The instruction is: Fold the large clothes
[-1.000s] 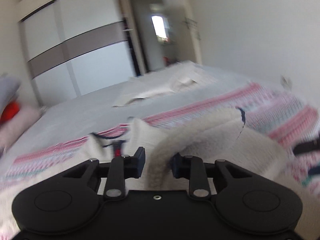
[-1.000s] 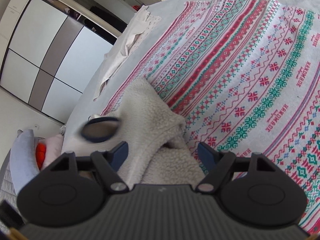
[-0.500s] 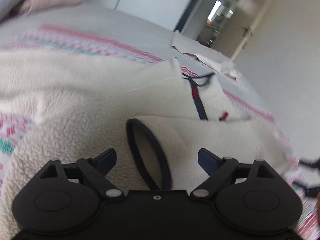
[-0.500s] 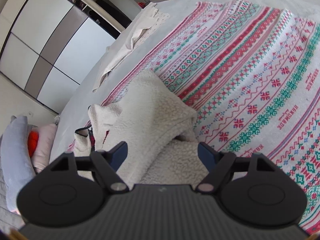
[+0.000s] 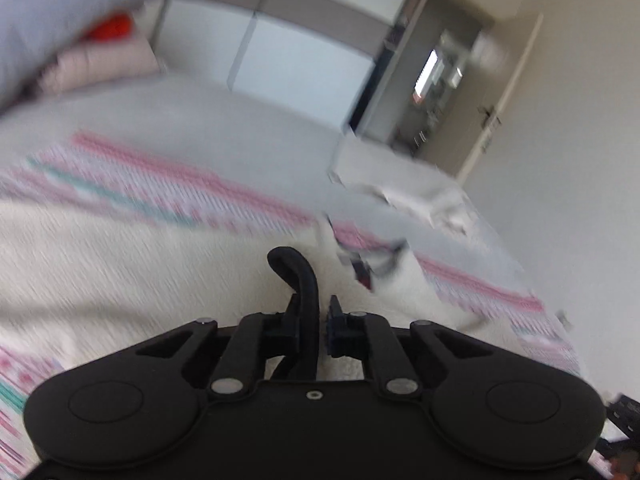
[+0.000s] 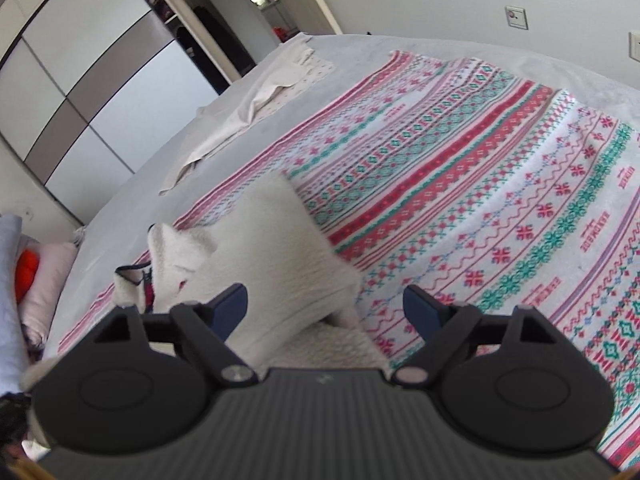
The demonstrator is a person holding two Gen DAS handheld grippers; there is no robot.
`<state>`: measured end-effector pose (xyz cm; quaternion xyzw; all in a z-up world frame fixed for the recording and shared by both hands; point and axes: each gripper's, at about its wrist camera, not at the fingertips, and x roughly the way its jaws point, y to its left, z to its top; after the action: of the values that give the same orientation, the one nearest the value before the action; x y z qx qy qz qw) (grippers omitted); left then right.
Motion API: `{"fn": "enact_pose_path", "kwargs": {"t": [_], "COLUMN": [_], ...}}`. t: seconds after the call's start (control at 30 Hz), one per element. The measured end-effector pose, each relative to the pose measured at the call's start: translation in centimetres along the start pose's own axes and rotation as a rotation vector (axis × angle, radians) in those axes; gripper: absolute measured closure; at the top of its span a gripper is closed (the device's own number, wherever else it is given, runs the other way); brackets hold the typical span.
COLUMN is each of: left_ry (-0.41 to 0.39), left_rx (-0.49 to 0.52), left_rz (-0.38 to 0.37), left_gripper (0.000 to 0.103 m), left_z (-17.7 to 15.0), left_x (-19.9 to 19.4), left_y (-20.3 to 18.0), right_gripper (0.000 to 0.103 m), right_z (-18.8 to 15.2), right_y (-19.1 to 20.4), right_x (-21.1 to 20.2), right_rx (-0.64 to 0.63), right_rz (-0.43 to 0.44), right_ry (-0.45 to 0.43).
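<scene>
A cream fleece jacket (image 6: 276, 248) with dark trim lies on a patterned red, green and white blanket (image 6: 500, 184) on the bed. In the left wrist view the jacket (image 5: 120, 272) fills the lower left, blurred. My left gripper (image 5: 314, 326) is shut on the jacket's dark cuff (image 5: 298, 276), which loops up between the fingers. My right gripper (image 6: 324, 308) is open and empty, just above a folded sleeve of the jacket, its fingers apart on either side.
A beige cloth (image 6: 256, 104) lies crumpled on the grey bedsheet (image 6: 168, 184) beyond the blanket. Pillows (image 6: 36, 272) sit at the left end. A wardrobe (image 6: 100, 68) and an open doorway stand behind the bed. A wall runs along the right.
My left gripper has closed on the dark cuff, which lay between its open fingers half a second ago. My right gripper stays open and has drawn back a little over the sleeve.
</scene>
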<state>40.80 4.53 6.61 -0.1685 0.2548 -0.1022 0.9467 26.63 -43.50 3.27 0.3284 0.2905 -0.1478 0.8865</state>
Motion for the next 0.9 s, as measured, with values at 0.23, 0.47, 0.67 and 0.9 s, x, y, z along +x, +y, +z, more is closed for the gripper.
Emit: {"fn": "enact_pose_path", "kwargs": {"t": [0.23,0.47,0.67,0.9], "left_ry": [0.014,0.018,0.007,0.015], "left_rx": [-0.042,-0.083,-0.063,-0.088], "left_rz": [0.158,0.138,0.064,0.017], "left_gripper": [0.092,0.092,0.092,0.092], "left_z": [-0.8,-2.0,-1.6,-2.1], "left_x": [4.7,6.6,6.7,8.9], "left_y": [5.6,7.3,7.0,6.6], "right_gripper": [0.018,0.031,0.086,0.087], "right_z": [2.3,4.8,4.8,5.5], "right_y": [-0.5,1.0,2.4,0.1], "right_x": [3.2,12.9,17.1,14.8], "right_rx": [0.131,0.179,0.148,0.169], "right_rz": [0.194,0.286,0.298,0.290], "right_ry": [0.042,0.215,0.223,0.059]}}
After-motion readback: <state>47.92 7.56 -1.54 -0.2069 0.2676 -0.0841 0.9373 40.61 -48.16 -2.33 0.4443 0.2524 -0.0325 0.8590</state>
